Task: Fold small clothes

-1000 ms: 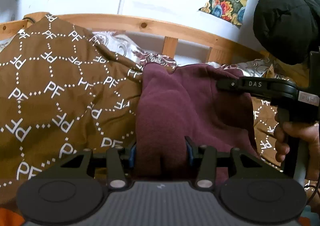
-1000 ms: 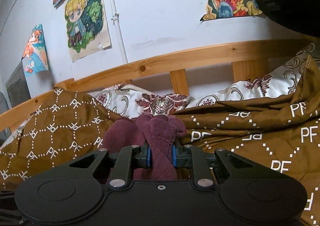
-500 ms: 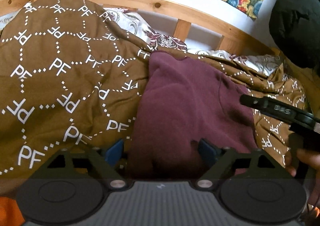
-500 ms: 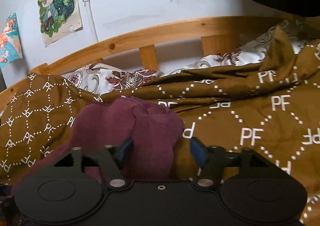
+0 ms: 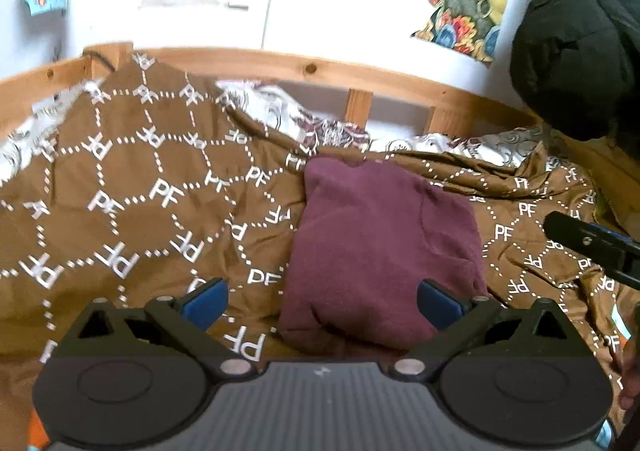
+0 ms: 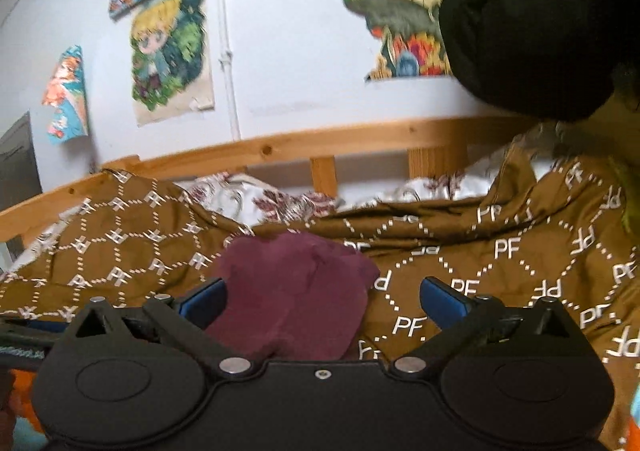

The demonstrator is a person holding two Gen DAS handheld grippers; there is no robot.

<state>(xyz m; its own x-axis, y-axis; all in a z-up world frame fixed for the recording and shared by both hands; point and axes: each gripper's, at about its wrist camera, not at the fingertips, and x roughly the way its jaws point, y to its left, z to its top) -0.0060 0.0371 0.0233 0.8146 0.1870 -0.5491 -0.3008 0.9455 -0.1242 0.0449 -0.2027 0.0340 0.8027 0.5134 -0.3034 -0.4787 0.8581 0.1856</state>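
Note:
A maroon garment (image 5: 380, 251) lies folded into a compact bundle on the brown quilt (image 5: 132, 219). My left gripper (image 5: 320, 301) hovers just in front of its near edge. Its jaws are opening wide, and the blue pads (image 5: 204, 301) stand clear of the cloth. In the right wrist view the same garment (image 6: 296, 291) lies ahead and slightly left of my right gripper (image 6: 322, 299). That gripper's jaws are also opening, with nothing pressed between its pads (image 6: 440, 299). One finger of the right gripper (image 5: 592, 247) shows at the right edge of the left wrist view.
The quilt with white "PF" lettering covers the bed. A wooden bed rail (image 5: 312, 69) runs along the far side, with white patterned bedding (image 5: 320, 127) beneath it. A black jacket (image 5: 580, 43) hangs at the right. Posters (image 6: 168, 51) hang on the wall.
Both grippers were shut on the maroon garment and have let it go, their jaws spreading wide. Both have drawn back, and the garment now rests flat on the quilt.

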